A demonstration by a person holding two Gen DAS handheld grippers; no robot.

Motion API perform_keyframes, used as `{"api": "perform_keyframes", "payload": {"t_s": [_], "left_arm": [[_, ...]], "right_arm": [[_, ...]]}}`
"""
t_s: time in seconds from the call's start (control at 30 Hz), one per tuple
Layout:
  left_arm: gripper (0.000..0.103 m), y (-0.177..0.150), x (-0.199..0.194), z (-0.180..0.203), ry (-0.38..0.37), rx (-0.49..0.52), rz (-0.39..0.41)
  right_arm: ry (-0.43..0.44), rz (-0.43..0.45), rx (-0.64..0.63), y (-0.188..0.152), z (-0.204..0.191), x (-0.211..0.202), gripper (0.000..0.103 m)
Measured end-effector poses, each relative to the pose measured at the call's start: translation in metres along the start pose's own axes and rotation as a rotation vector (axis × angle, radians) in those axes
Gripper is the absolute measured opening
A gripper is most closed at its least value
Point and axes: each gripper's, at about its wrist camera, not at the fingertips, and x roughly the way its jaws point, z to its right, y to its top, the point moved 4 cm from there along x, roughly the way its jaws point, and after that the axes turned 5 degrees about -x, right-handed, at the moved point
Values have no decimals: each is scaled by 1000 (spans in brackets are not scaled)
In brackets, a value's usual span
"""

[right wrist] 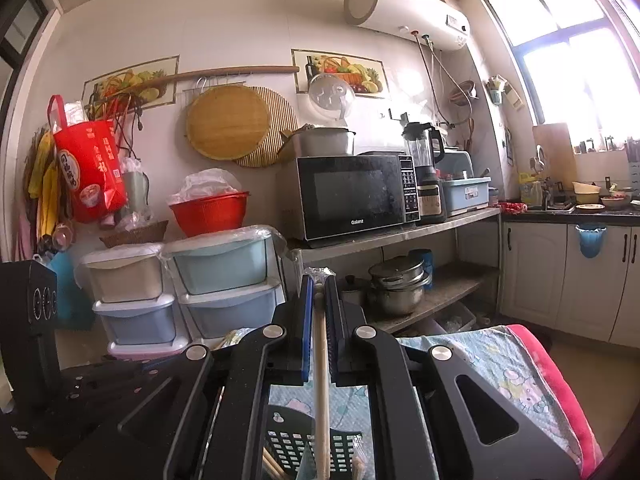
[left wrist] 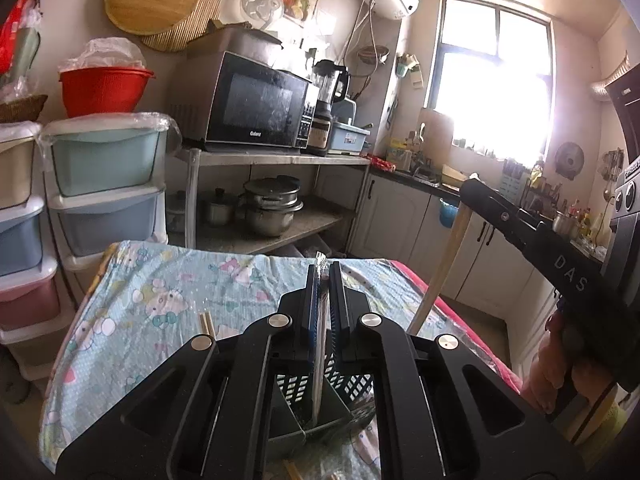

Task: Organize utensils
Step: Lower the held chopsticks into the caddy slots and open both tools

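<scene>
Nearest me, my left gripper (left wrist: 324,280) has its fingers (left wrist: 313,300) pinched nearly together on a thin utensil sealed in a clear crinkly plastic sleeve (left wrist: 321,320), which hangs down into the black perforated plastic utensil caddy (left wrist: 352,390) directly below. My right gripper (right wrist: 319,292) is likewise clamped narrow, holding a long smooth pale wooden stick (right wrist: 321,380) whose lower end reaches into the same caddy, where more light sticks already stand. I judge both items are close to being dropped in. The risks I see: the slick wrapper could slide through the rubbery pads, or catch on a divider wall and tip the light caddy; the round stick could pivot in my grip and miss its compartment; and the two grippers are close enough to knock together. The caddy sits on a bench covered by a soft, wrinkled pale-blue cartoon-print cloth (left wrist: 168,288), so it could skid or wobble. A loose pair of pale chopsticks (left wrist: 206,322) lies on the cloth just beside it. Farther off stand matte pastel plastic drawers (left wrist: 104,160) and a glossy black microwave (left wrist: 256,108).
</scene>
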Motion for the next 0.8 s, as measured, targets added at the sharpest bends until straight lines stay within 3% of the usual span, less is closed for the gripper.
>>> {"api": "perform_keyframes", "payload": {"t_s": [0.63, 0.73, 0.8], "left_arm": [[3, -22, 13, -20, 34, -30, -55], [3, -25, 14, -24, 37, -33, -63], [3, -27, 14, -25, 40, -36, -67]], "right_arm": [[1, -79, 24, -35, -2, 14, 7], [-1, -97, 31, -40, -1, 12, 18], [-2, -103, 38, -43, 1, 9, 19]]}}
